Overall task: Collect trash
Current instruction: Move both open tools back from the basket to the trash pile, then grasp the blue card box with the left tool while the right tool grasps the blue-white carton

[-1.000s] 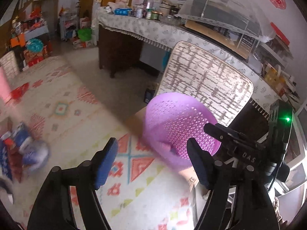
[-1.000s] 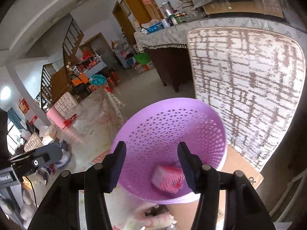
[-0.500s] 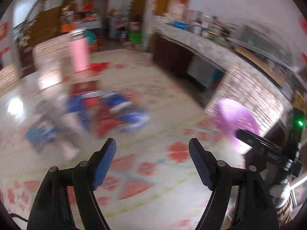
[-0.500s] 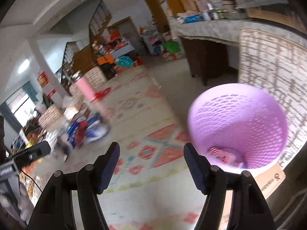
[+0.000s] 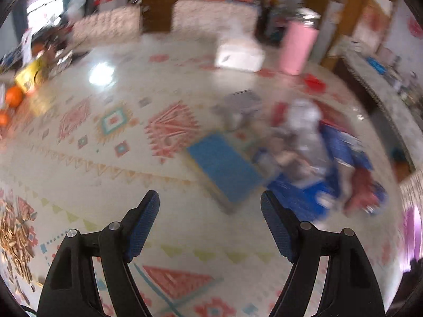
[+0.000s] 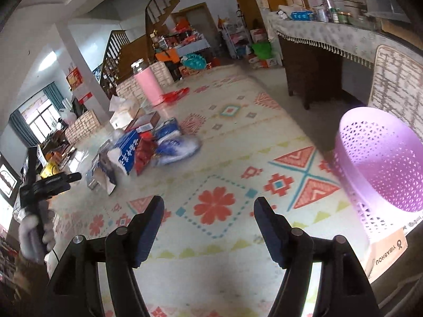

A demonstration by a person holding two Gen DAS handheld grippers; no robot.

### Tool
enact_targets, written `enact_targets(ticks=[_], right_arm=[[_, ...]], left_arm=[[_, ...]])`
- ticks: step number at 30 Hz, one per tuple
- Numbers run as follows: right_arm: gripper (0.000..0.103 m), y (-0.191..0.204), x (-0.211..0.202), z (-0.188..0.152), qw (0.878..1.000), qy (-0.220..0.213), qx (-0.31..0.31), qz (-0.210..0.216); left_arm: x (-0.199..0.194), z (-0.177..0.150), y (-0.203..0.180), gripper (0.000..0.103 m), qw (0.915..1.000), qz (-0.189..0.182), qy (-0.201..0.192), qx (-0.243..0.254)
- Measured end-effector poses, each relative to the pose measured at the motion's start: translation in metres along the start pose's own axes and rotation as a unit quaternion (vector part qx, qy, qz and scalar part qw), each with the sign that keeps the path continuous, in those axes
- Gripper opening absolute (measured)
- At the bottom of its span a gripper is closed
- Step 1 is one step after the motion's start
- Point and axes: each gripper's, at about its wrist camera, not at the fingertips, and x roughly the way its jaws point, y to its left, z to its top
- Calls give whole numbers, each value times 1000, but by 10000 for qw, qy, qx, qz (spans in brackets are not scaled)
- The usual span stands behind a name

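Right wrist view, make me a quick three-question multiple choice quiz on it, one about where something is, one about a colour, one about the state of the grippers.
1. Where does the perforated basket stand?
A. At the right edge, on a cardboard box
B. In the middle of the patterned rug
C. On the draped counter

2. What colour is the basket?
A. Green
B. Purple
C. Black

3. How does the right gripper stand?
A. Shut on a wrapper
B. Shut on the basket rim
C. Open and empty

Answers: 1 A, the basket sits on printed cardboard at the right edge. 2 B, its walls are light purple. 3 C, the blue pads stand wide apart with only rug between them; the left gripper is also open.
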Motion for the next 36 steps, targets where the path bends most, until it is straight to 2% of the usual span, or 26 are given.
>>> enact_targets(ticks=[1, 4, 6, 11, 17, 20, 22, 23, 26, 30, 36], right_arm=[[75, 3, 2, 0, 10000, 18, -8, -7], [75, 6, 6, -2, 10000, 73, -2, -25], [75, 5, 7, -2, 9999, 108, 26, -24], [75, 2, 14, -5, 9998, 210, 43, -19], [75, 1, 20, -10, 9995, 310, 70, 60], [75, 2, 23, -12, 9993, 361, 51, 86], [75, 5, 25, -13, 9991, 402, 20, 116], [75, 6, 26, -13, 9991, 417, -4, 127], [75, 17, 30, -13, 9986, 485, -136, 185], [75, 40, 44, -10, 9967, 649, -375, 323], [75, 104, 77, 0, 9884, 952, -897, 769]], left_arm=[[9, 3, 2, 78, 9999, -79, 110, -57], [30, 9, 1, 78, 9993, 2, 334, -148], [35, 14, -1, 79, 9991, -59, 348, -220], [44, 29, -13, 79, 9991, 105, 347, -217], [64, 41, -25, 89, 9980, 352, 516, -133], [62, 38, -28, 89, 9980, 342, 521, -140], [55, 31, -27, 71, 9985, 325, 427, -70], [50, 29, -25, 55, 9988, 268, 403, -91], [39, 17, -16, 54, 9989, 7, 445, -148], [25, -4, -6, 54, 9994, -54, 335, 24], [15, -15, 9, 54, 9994, -283, 202, 59]])
